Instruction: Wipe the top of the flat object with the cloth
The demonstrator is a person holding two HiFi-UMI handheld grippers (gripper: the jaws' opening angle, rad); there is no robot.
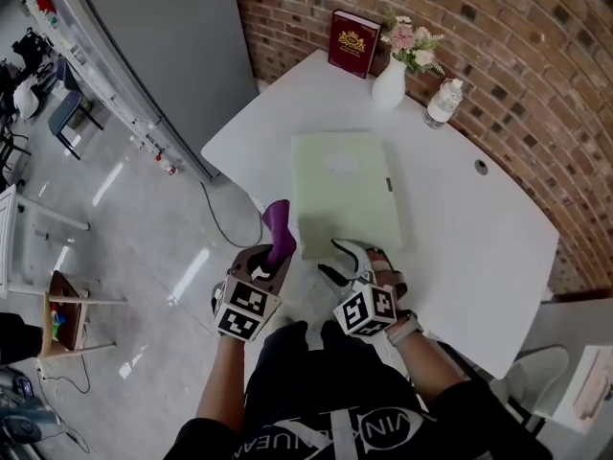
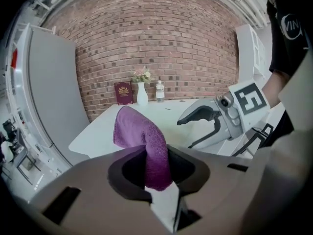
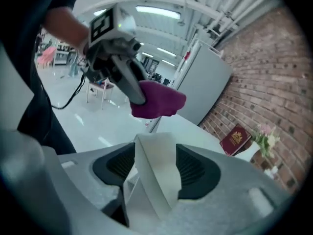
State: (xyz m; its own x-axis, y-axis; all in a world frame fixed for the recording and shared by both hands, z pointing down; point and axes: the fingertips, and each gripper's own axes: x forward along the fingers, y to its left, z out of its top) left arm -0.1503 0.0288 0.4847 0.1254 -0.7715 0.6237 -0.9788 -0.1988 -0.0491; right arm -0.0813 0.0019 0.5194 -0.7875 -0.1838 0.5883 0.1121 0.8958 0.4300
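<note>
- Left gripper: pressed together on a purple cloth. The cloth's top bunches up and flops over above the jaws, and its lower end is buried between them.
- Right gripper: jaws spread with nothing between them, over the near edge of the flat thing and covering part of that edge.
- The flat thing is a pale green pad lying on the white bench. In the left gripper view it blends into the bench top and is hard to pick out.
- In the head view the cloth sits just beside the pad's near left corner, by the bench edge. It is held up off the surface, not on the pad.
- At the far end against the brick wall stand a red book, a white vase of flowers and a water bottle, all well apart from the pad.
- A cable trails on the floor left of the bench.
- The person's torso fills the bottom of the head view.
</note>
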